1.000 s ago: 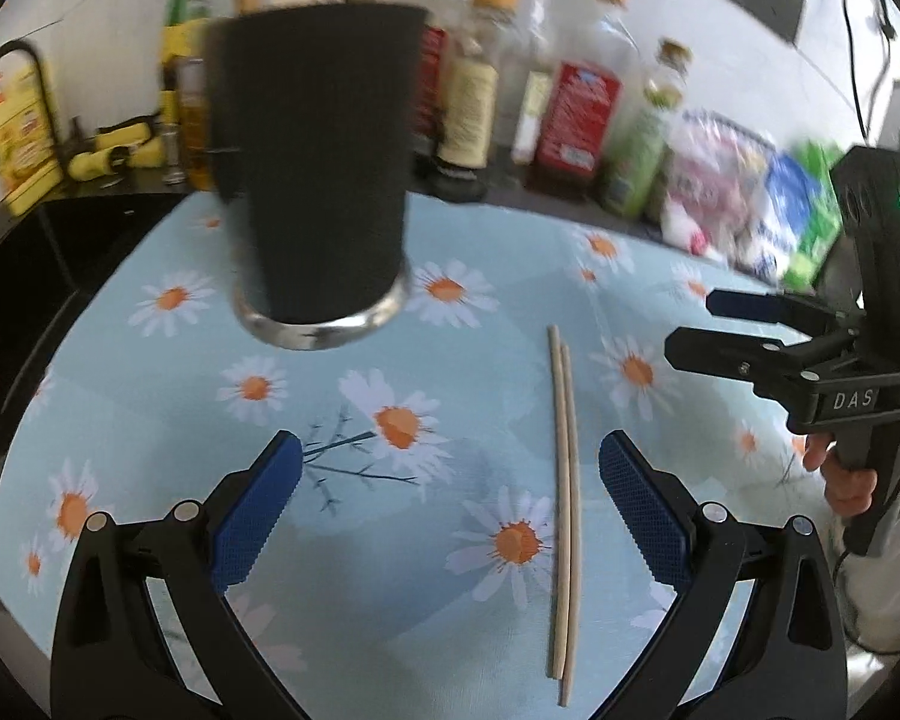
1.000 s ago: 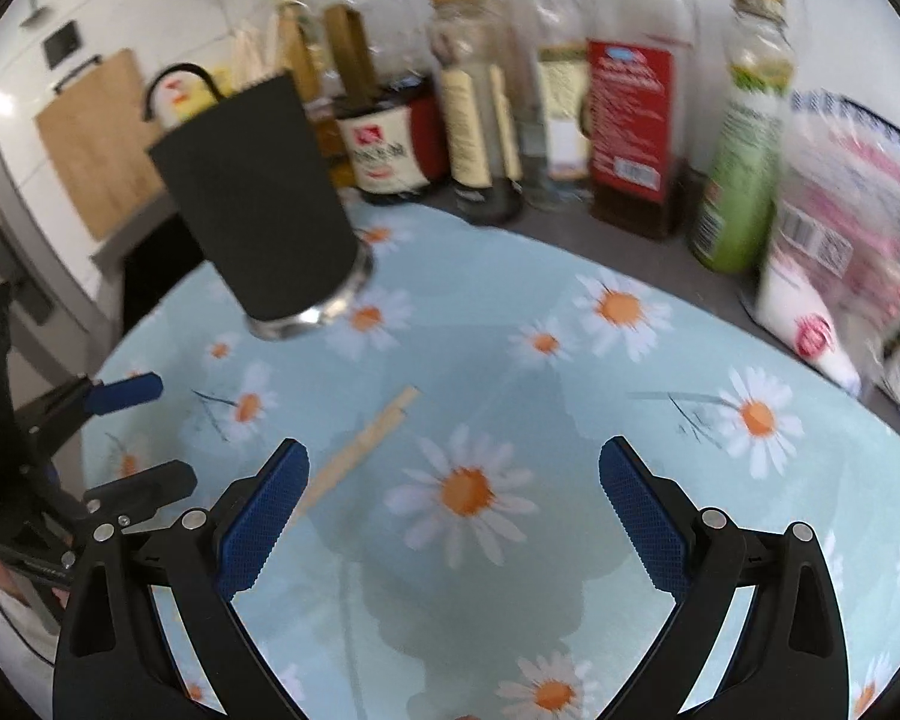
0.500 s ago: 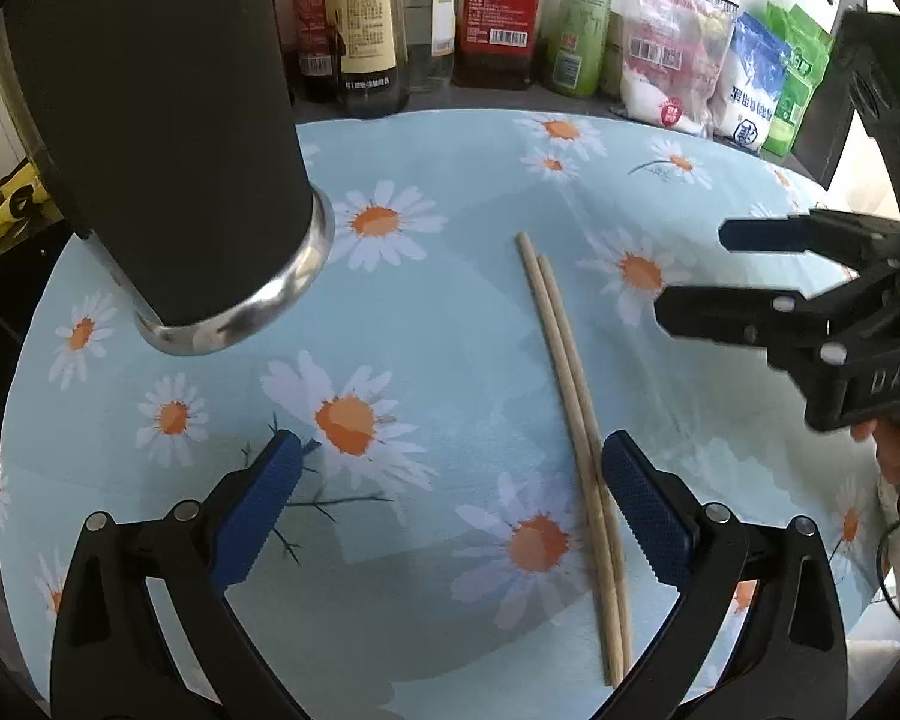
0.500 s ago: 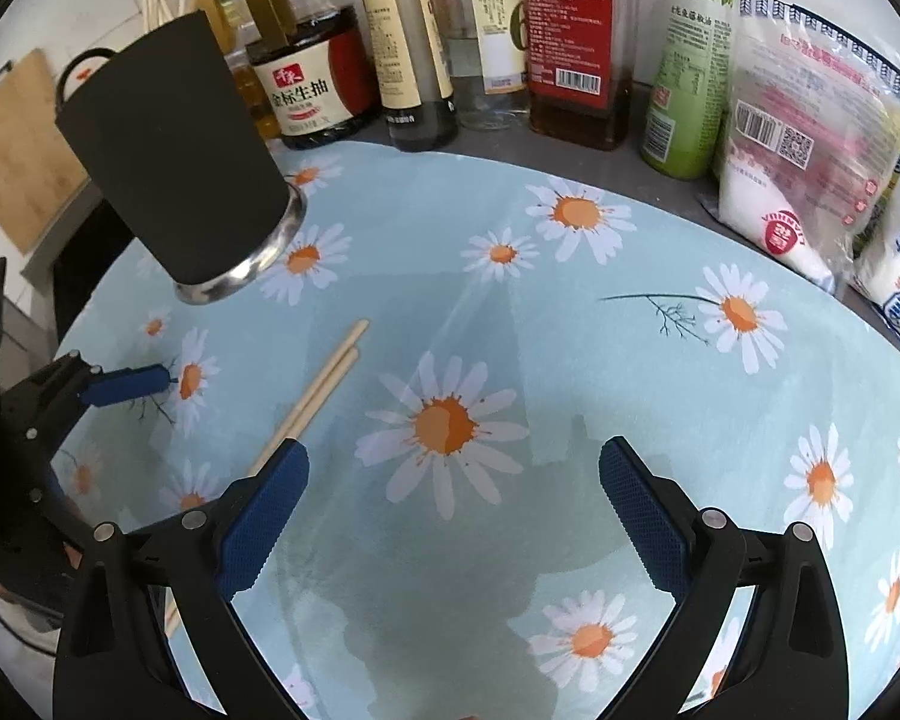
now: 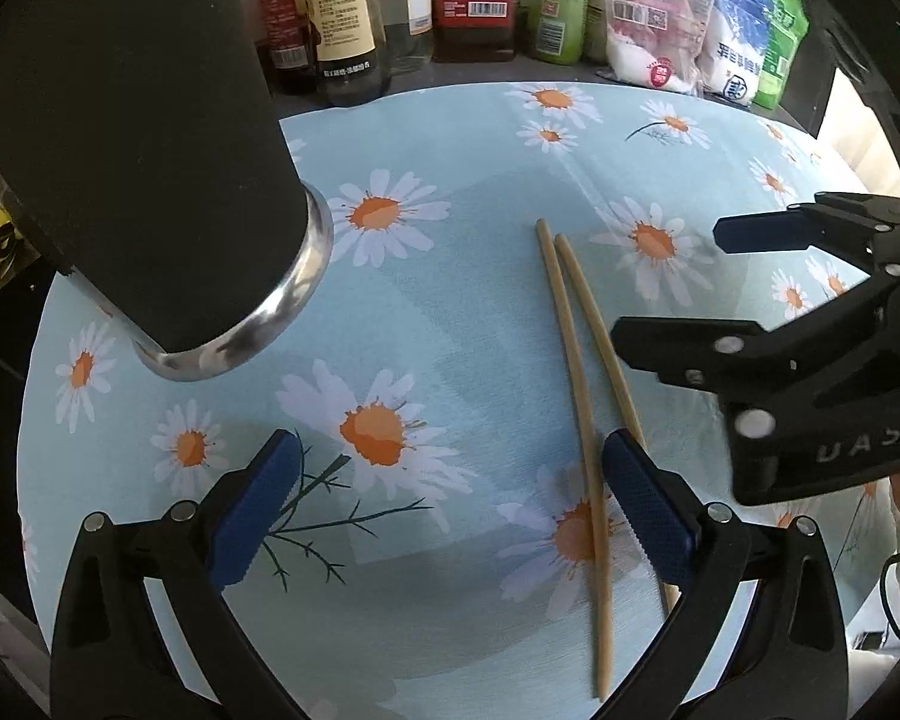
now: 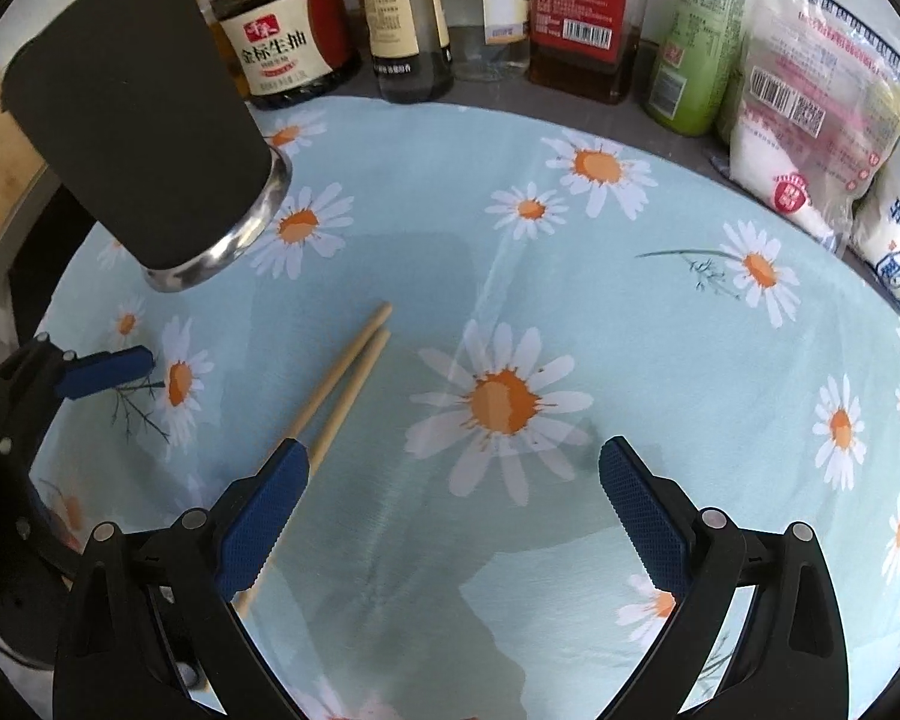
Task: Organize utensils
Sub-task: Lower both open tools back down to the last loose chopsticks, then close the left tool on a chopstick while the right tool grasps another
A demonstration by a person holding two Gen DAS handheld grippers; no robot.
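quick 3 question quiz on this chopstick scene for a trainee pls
1. True or false: the left tool is shut on the chopsticks.
2. The black holder stands: A) upright on the daisy cloth; B) tipped over; C) in the right tool.
3. Fill in: the chopsticks lie ___ on the cloth.

Key: 1 false, both tools are open and empty. 2 A. 3 side by side.

A daisy-print cloth is spread over the worktop; sauce bottles and white packets are ranged along its far edge.
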